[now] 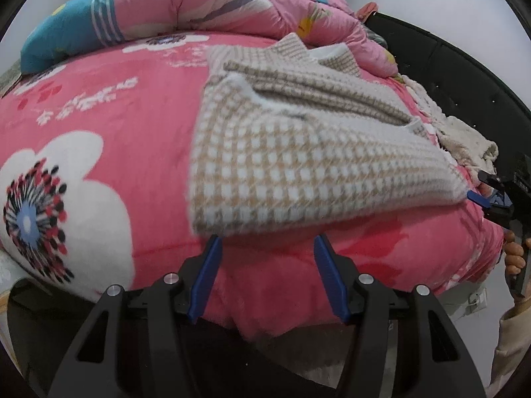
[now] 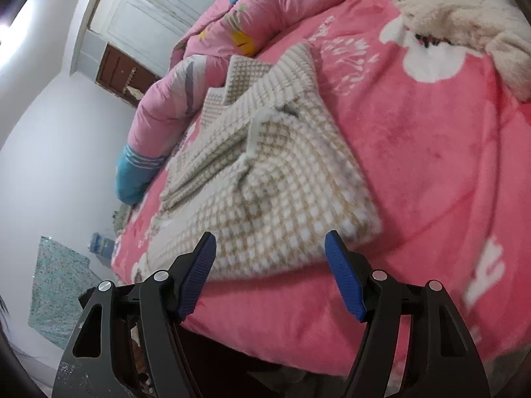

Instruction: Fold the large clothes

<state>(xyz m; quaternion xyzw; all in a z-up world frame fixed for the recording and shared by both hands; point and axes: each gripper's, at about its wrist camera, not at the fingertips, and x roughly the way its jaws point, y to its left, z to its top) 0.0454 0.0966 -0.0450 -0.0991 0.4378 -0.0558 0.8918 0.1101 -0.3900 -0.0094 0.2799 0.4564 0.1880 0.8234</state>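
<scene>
Garment: the checked sweater (image 1: 298, 152) lies partly folded on the pink blanket (image 1: 116, 106) of the bed, its hem close to the near edge.
Step in hand: judged, a fold has been laid and both claws are off the cloth.
Doing it well: likely take the 2 near corners evenly, lift low, lay the hem square toward the far edge.
Left claw (image 1: 265, 248): open, empty, its fingertips just short of the hem.
Right claw (image 2: 270, 243): open, holding nothing, hovering over the near hem.
</scene>
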